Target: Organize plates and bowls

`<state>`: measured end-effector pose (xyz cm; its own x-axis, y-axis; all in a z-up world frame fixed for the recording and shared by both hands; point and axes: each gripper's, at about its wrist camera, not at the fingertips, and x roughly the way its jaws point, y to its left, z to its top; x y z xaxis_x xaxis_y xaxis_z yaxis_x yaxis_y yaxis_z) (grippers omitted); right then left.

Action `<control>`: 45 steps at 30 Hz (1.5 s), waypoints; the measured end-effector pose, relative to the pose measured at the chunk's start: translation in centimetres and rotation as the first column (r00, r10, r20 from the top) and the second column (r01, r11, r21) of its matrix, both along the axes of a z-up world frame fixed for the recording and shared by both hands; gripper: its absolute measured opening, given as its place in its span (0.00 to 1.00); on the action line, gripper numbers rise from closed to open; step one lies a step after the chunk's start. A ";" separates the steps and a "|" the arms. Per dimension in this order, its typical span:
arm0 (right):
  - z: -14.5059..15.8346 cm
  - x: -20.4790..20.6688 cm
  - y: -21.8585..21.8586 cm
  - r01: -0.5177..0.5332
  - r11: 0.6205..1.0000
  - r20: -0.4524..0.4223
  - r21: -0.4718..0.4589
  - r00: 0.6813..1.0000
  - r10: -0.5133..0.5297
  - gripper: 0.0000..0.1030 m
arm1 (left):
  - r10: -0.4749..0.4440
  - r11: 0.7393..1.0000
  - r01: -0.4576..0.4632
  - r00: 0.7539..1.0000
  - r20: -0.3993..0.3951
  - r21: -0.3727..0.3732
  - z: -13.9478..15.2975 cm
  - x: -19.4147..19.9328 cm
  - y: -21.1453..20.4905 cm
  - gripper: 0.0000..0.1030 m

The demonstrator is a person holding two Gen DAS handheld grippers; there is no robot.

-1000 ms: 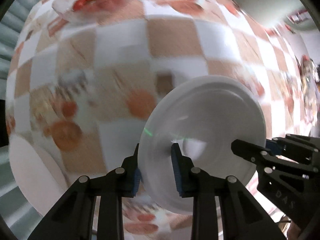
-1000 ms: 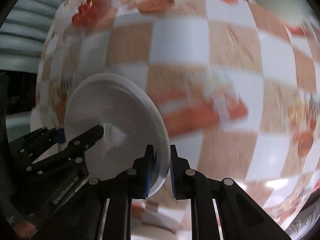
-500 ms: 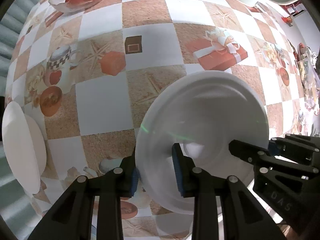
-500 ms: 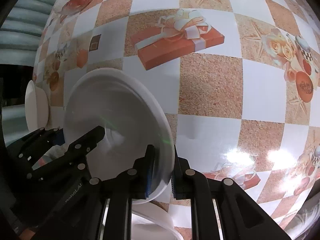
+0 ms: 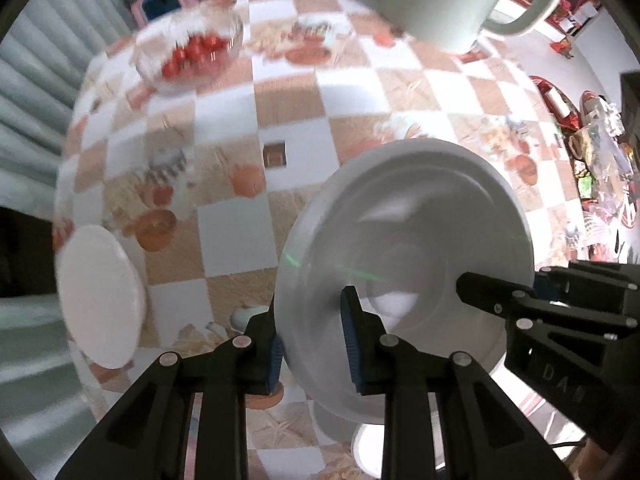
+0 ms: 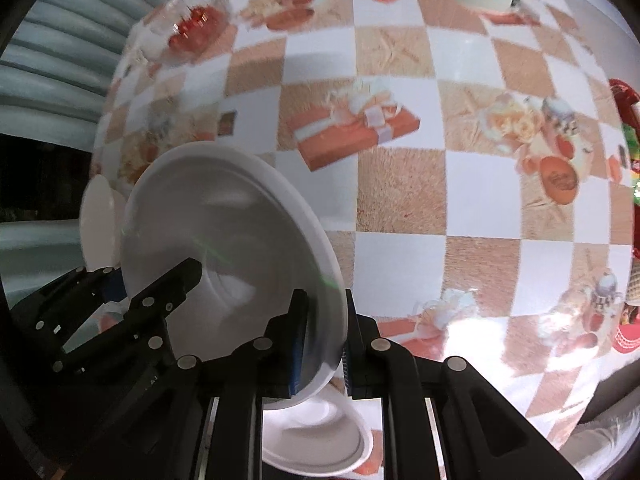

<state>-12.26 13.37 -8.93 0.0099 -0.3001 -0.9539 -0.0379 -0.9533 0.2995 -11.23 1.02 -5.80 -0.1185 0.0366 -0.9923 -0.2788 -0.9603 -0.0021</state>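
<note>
The white plate [image 5: 408, 240] is hanging clear above the checked table [image 5: 224, 236], tilted, pinched at opposite rim edges by both tools. The left gripper [image 5: 312, 344] is closing narrow on its near rim, and the right gripper [image 6: 322, 344] is sitting clamped narrow on the other edge. A bowl [image 6: 316, 444] is lying directly below the plate, closer than the second plate [image 5: 98, 296] out left, so the set-down likely goes left or straight down.
</note>
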 end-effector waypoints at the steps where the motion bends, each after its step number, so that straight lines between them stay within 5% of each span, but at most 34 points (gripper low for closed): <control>1: 0.6 0.1 0.2 0.004 1.000 -0.006 -0.001 1.000 -0.004 0.16 | -0.003 1.000 0.003 1.000 -0.008 0.005 0.7 0.3 0.0 0.27; 5: 3.2 1.0 1.2 0.009 1.000 -0.032 0.003 0.999 -0.008 0.16 | -0.014 1.000 0.014 0.999 -0.030 0.014 3.2 1.9 0.1 0.27; 16: 5.7 6.3 1.9 0.075 0.997 -0.014 0.024 0.997 -0.075 0.16 | -0.110 0.994 0.110 0.994 -0.013 0.023 4.1 6.0 2.0 0.27; 27: 3.6 12.2 3.0 0.187 0.982 0.084 0.037 0.978 -0.189 0.16 | -0.196 0.980 0.194 0.976 0.089 0.040 1.6 9.8 2.7 0.28; 40: -0.3 13.8 2.1 0.204 0.978 0.155 0.051 0.965 -0.210 0.16 | -0.214 0.977 0.209 0.959 0.186 0.046 -2.4 10.8 2.0 0.28; 43: -0.7 13.7 2.0 0.199 0.979 0.154 0.051 0.967 -0.204 0.16 | -0.221 0.975 0.213 0.958 0.182 0.063 -2.8 11.1 2.0 0.37; 45: -0.8 13.5 1.9 0.186 0.981 0.150 0.049 0.970 -0.191 0.16 | -0.224 0.974 0.210 0.957 0.187 0.089 -2.8 11.2 2.0 0.60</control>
